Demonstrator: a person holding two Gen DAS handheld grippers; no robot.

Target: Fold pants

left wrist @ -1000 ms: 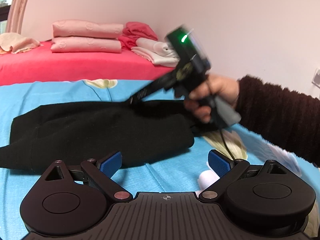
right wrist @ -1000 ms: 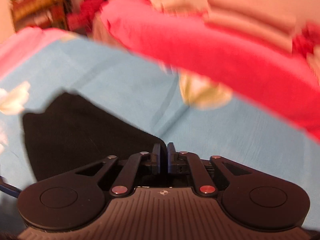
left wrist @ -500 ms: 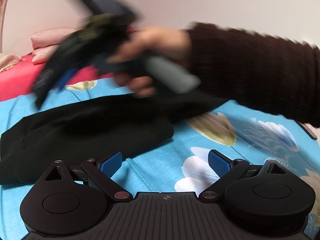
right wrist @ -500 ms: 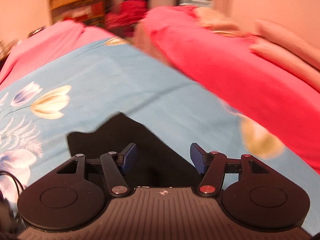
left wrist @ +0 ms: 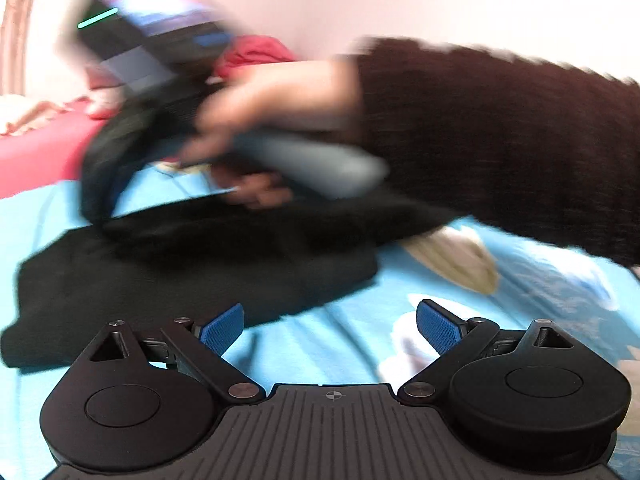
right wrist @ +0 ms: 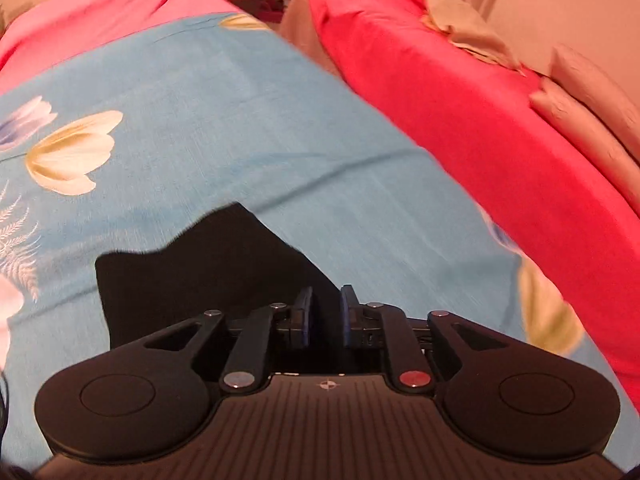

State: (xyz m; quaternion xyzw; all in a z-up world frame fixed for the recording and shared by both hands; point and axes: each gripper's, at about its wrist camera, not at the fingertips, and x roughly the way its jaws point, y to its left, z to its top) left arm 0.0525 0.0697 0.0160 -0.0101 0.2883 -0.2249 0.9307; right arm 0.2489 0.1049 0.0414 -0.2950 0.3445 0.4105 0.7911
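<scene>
The black pants (left wrist: 192, 280) lie folded on the blue flowered sheet (left wrist: 344, 336). My left gripper (left wrist: 330, 326) is open and empty, just in front of the pants' near edge. In the left wrist view the right gripper body (left wrist: 132, 80), blurred, is held in a hand over the far side of the pants. In the right wrist view my right gripper (right wrist: 326, 316) has its jaws nearly closed with a narrow gap, over the edge of the black pants (right wrist: 200, 276). Whether cloth sits between the pads is hidden.
A red bed (right wrist: 480, 120) with folded pink bedding (right wrist: 592, 104) and a beige cloth (right wrist: 464, 32) lies beyond the blue sheet. A pink cover (right wrist: 92, 12) is at the far left. The dark-sleeved arm (left wrist: 500, 140) crosses above the pants.
My right gripper swung left across the pants, opened half a second ago, and has now closed to a narrow gap at the cloth edge. My left gripper stayed open and still.
</scene>
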